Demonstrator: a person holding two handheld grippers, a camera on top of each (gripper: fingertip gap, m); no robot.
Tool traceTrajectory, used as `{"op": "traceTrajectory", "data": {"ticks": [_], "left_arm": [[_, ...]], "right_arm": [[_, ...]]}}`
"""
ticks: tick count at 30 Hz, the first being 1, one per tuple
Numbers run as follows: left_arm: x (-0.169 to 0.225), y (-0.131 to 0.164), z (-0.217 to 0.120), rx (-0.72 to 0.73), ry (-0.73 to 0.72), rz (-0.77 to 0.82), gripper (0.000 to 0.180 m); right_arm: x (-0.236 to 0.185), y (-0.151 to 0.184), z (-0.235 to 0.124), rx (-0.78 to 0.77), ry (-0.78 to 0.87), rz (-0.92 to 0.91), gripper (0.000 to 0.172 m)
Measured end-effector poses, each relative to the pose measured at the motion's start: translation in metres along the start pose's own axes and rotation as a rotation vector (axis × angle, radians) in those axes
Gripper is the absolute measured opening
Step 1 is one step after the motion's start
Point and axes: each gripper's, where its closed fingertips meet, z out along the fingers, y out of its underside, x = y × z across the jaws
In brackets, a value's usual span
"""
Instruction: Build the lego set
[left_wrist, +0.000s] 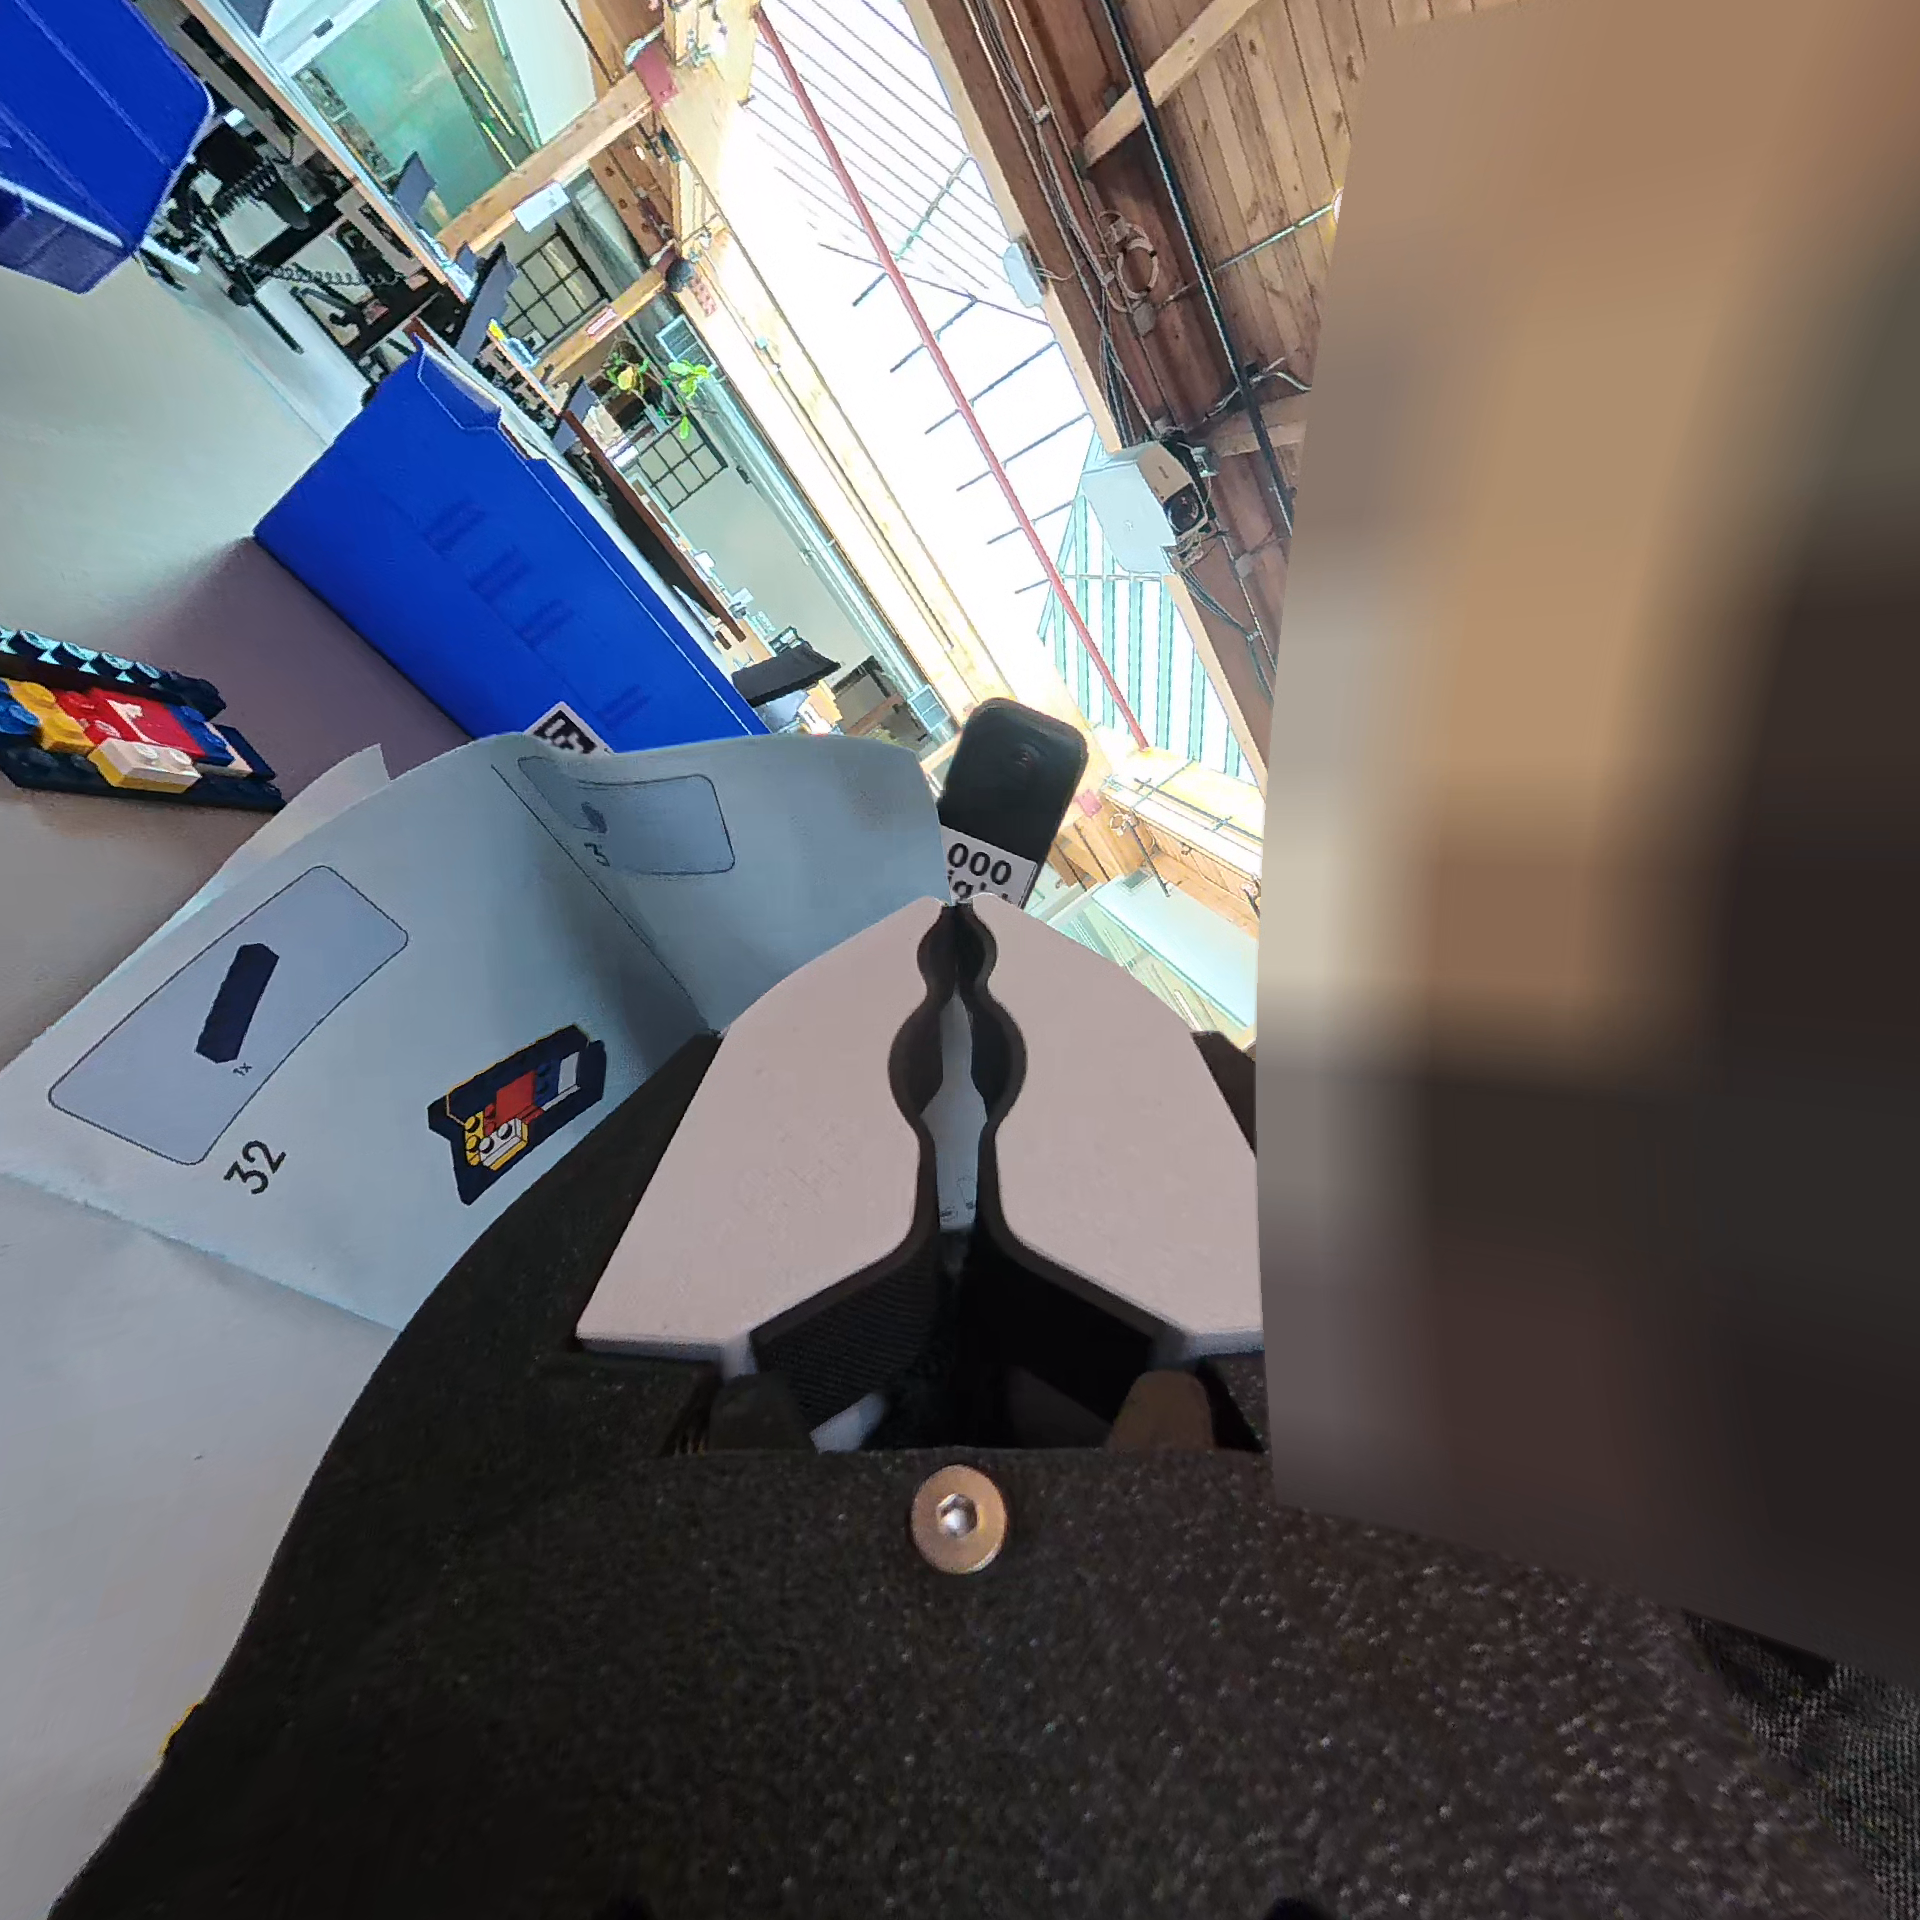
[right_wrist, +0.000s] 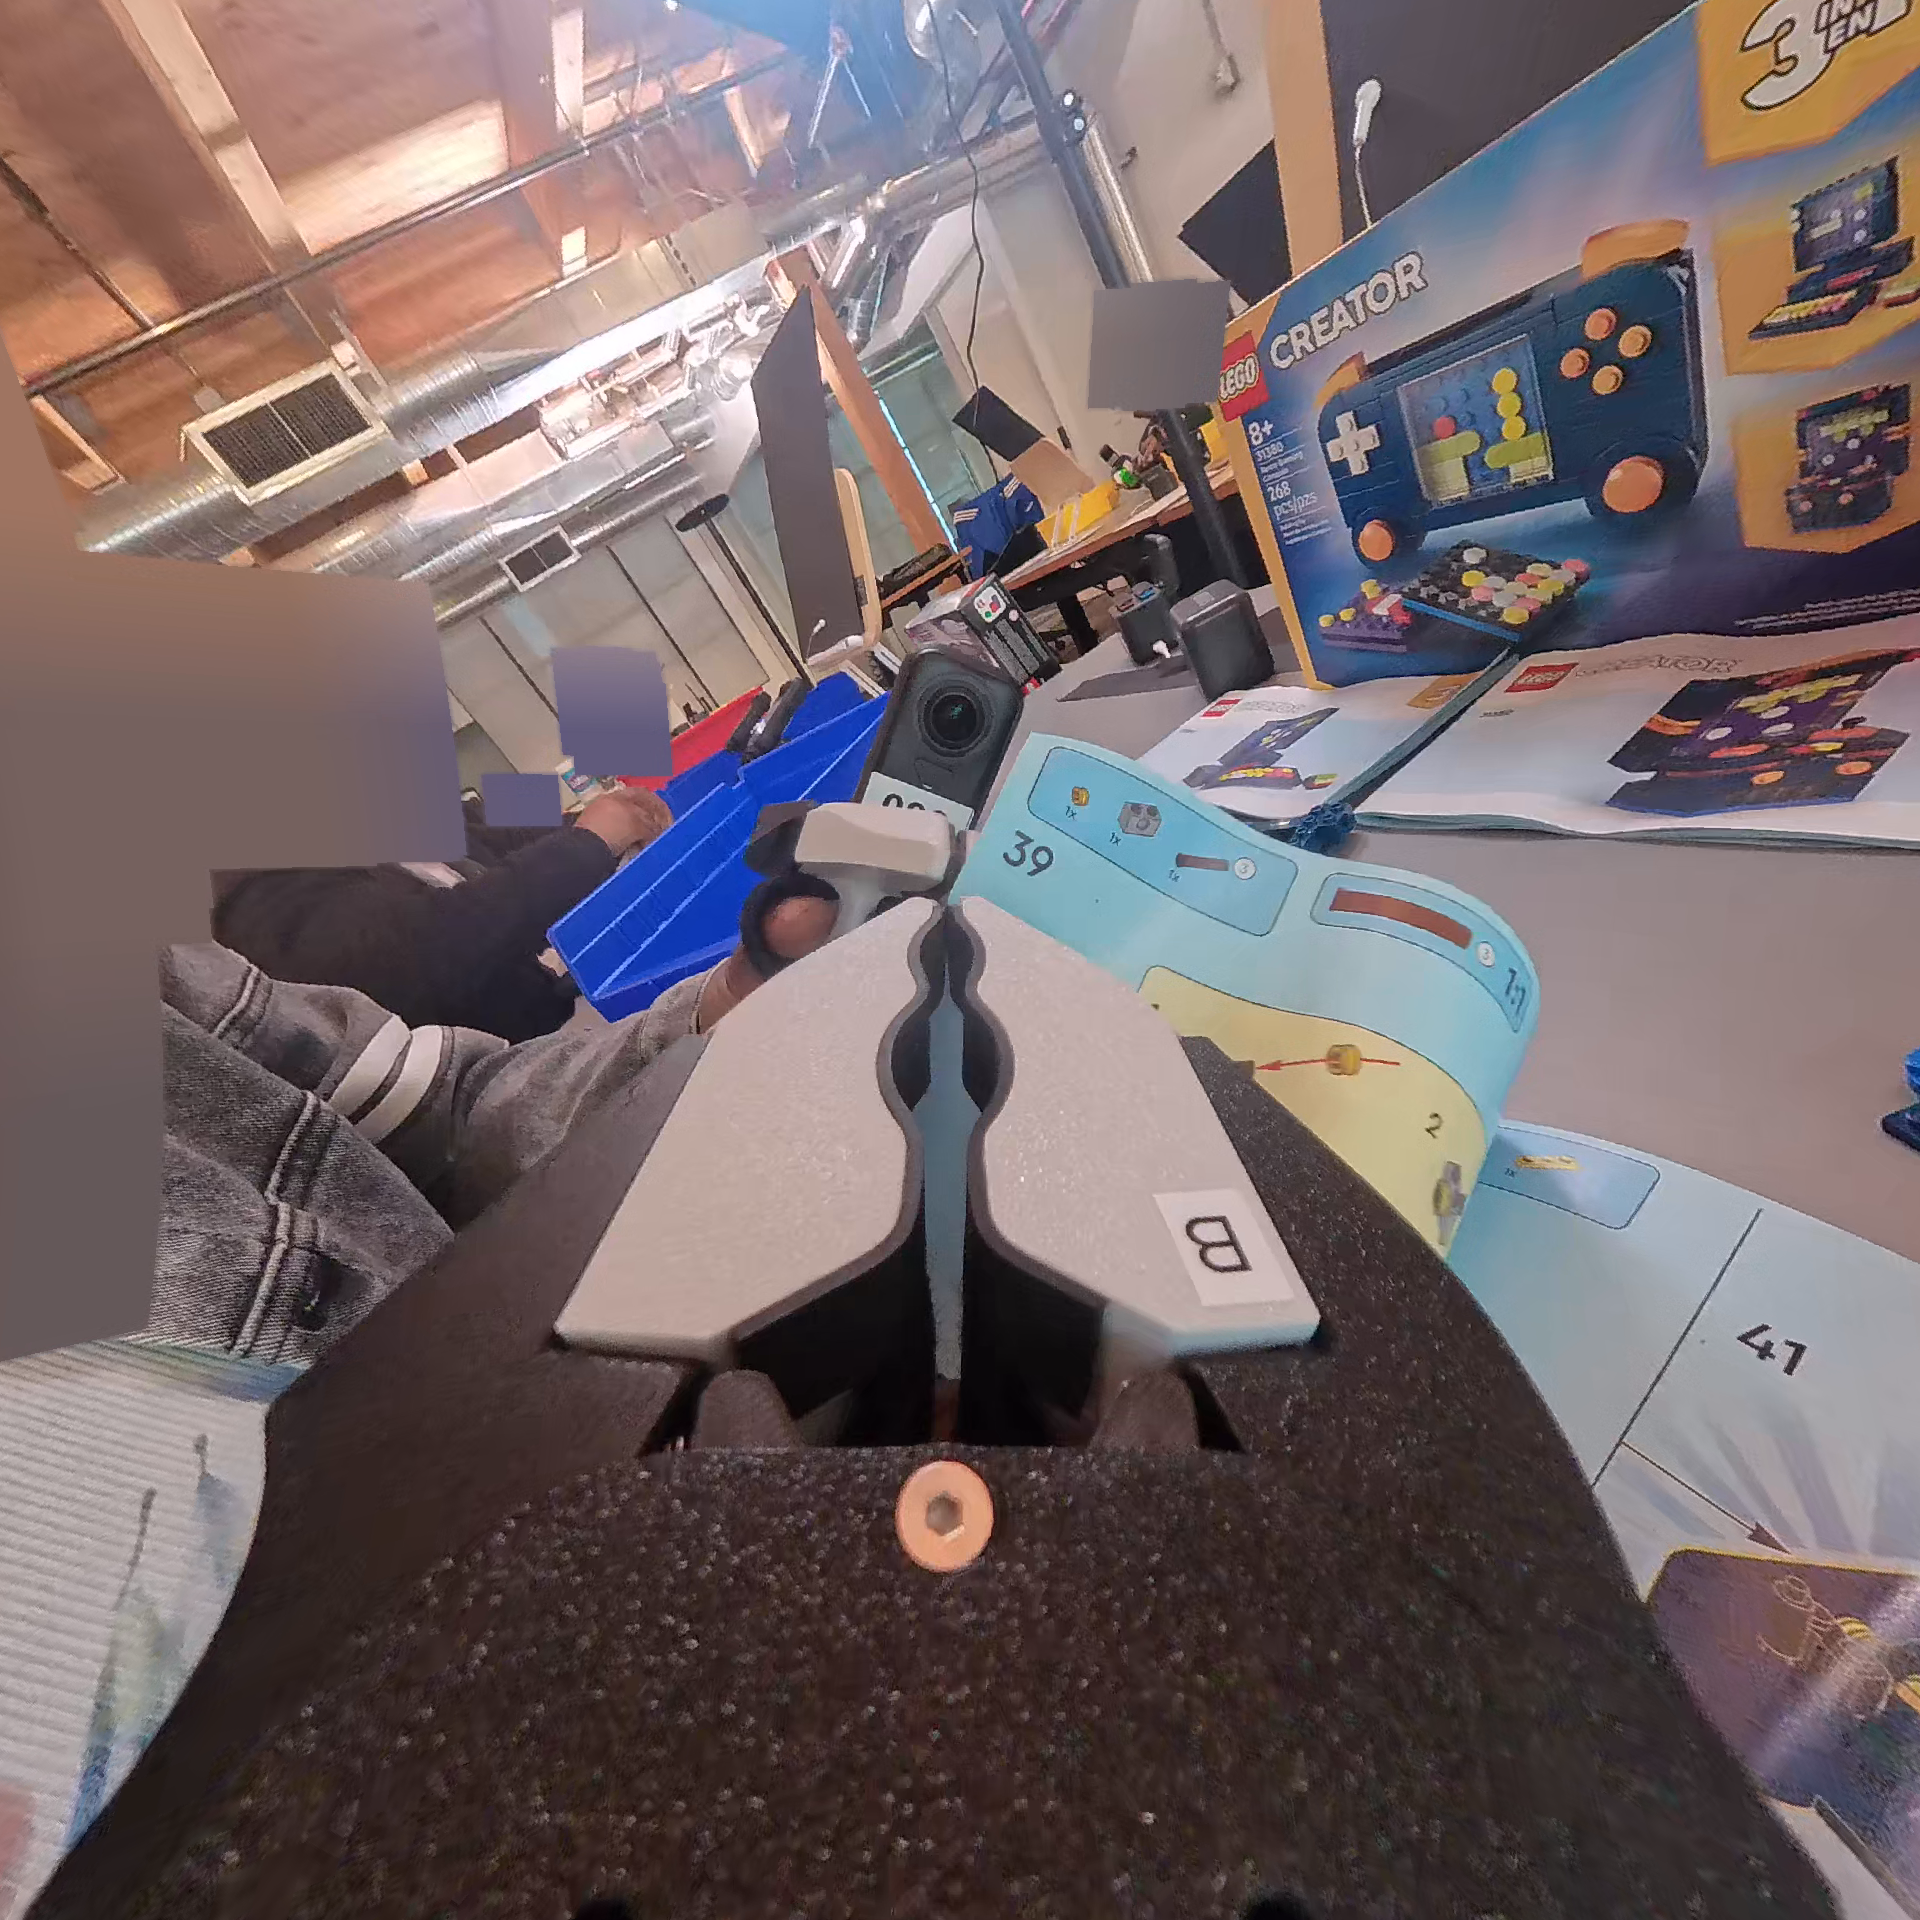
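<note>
Both grippers pinch the same curled, light blue page of a brick instruction booklet. In the left wrist view the page (left_wrist: 468, 935) bends up to the left of my left gripper (left_wrist: 956, 914), whose jaws are shut with a pale strip of paper showing in the slot between the pads. In the right wrist view my right gripper (right_wrist: 943, 909) is shut with a light blue strip of the page (right_wrist: 1247, 935) between its pads. The left gripper's fingers (right_wrist: 873, 847) show just beyond, closed on the page's upper edge. The open booklet (right_wrist: 1714, 1403) lies on the table to the right.
A blue bin (left_wrist: 499, 561) and a small brick build (left_wrist: 125, 727) sit on the grey table to the left. A brick set box (right_wrist: 1558, 364) and two more booklets (right_wrist: 1662, 748) lie at the back right. A person's sleeved arm (right_wrist: 312, 1091) is at the left. The tips of both grippers are at nearly the same place.
</note>
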Motion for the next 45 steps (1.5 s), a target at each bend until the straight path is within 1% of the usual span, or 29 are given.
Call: {"op": "traceTrajectory", "data": {"ticks": [6,8,9,11,12,13,14,17,18,20,21,23,25,27,29,30,31,32,36,38,41,43,45], "left_arm": [[-0.002,0.001,0.000,-0.010,-0.014,0.018,0.000],[-0.006,-0.001,-0.002,0.000,-0.044,0.027,0.002],[-0.009,-0.002,-0.003,-0.003,-0.061,0.037,0.009],[-0.012,-0.002,-0.003,-0.019,-0.086,0.050,0.035],[-0.012,-0.001,-0.003,-0.032,-0.093,0.061,0.040],[-0.013,0.000,-0.003,-0.041,-0.106,0.084,0.040],[-0.014,0.001,-0.003,-0.049,-0.127,0.115,0.035],[-0.017,0.001,-0.005,-0.060,-0.202,0.265,0.005],[-0.017,0.002,-0.005,-0.084,-0.230,0.340,0.002],[-0.018,0.002,-0.006,-0.119,-0.295,0.509,0.000],[-0.018,0.002,-0.006,-0.139,-0.328,0.589,0.000],[-0.021,0.004,-0.007,-0.188,-0.384,0.734,0.000],[-0.023,0.008,-0.007,-0.236,-0.425,0.848,0.000],[-0.024,0.015,-0.004,-0.272,-0.435,0.908,0.000],[-0.023,0.020,-0.001,-0.289,-0.429,0.933,0.000],[-0.022,0.022,0.000,-0.296,-0.424,0.946,0.000],[-0.023,0.023,0.000,-0.309,-0.427,0.961,0.000],[-0.023,0.026,0.000,-0.320,-0.415,0.974,0.000],[-0.019,0.027,0.002,-0.301,-0.377,0.920,0.000],[-0.017,0.026,0.003,-0.283,-0.355,0.881,0.000],[-0.014,0.021,0.002,-0.240,-0.329,0.809,0.000],[-0.013,0.017,0.001,-0.219,-0.328,0.801,0.000],[-0.014,0.018,0.000,-0.230,-0.334,0.811,0.000]], "right_arm": [[0.001,0.001,-0.001,-0.006,-0.003,0.007,0.000],[0.000,0.003,0.000,-0.020,-0.004,-0.005,0.000],[0.000,0.004,0.000,-0.027,-0.005,-0.012,0.000],[0.000,0.007,0.001,-0.046,-0.002,-0.026,0.000],[0.000,0.010,0.002,-0.063,0.001,-0.037,0.000],[0.000,0.013,0.003,-0.084,0.005,-0.054,0.000],[-0.001,0.017,0.004,-0.105,0.008,-0.073,0.000],[0.000,0.025,0.007,-0.160,0.030,-0.124,0.000],[0.000,0.026,0.007,-0.167,0.029,-0.139,0.000],[-0.005,0.019,0.004,-0.124,-0.010,-0.143,0.001],[-0.007,0.011,0.002,-0.076,-0.027,-0.124,0.009],[-0.004,-0.003,-0.005,0.009,-0.023,-0.066,0.019],[0.005,-0.008,-0.008,0.045,0.015,-0.009,0.032],[0.012,-0.005,-0.007,0.028,0.068,0.004,0.040],[0.015,0.003,-0.003,-0.021,0.108,-0.025,0.046],[0.015,0.008,0.000,-0.051,0.123,-0.042,0.045],[0.014,0.009,0.001,-0.056,0.122,-0.044,0.042],[0.013,0.008,0.002,-0.047,0.111,-0.031,0.025],[0.008,0.008,0.001,-0.032,0.026,0.072,0.015],[0.007,0.008,0.001,-0.026,0.010,0.090,0.015],[0.009,0.005,0.000,-0.007,-0.001,0.123,0.022],[0.011,0.005,-0.001,-0.009,0.009,0.122,0.020],[0.010,0.006,0.000,-0.014,0.008,0.116,0.017]]}}
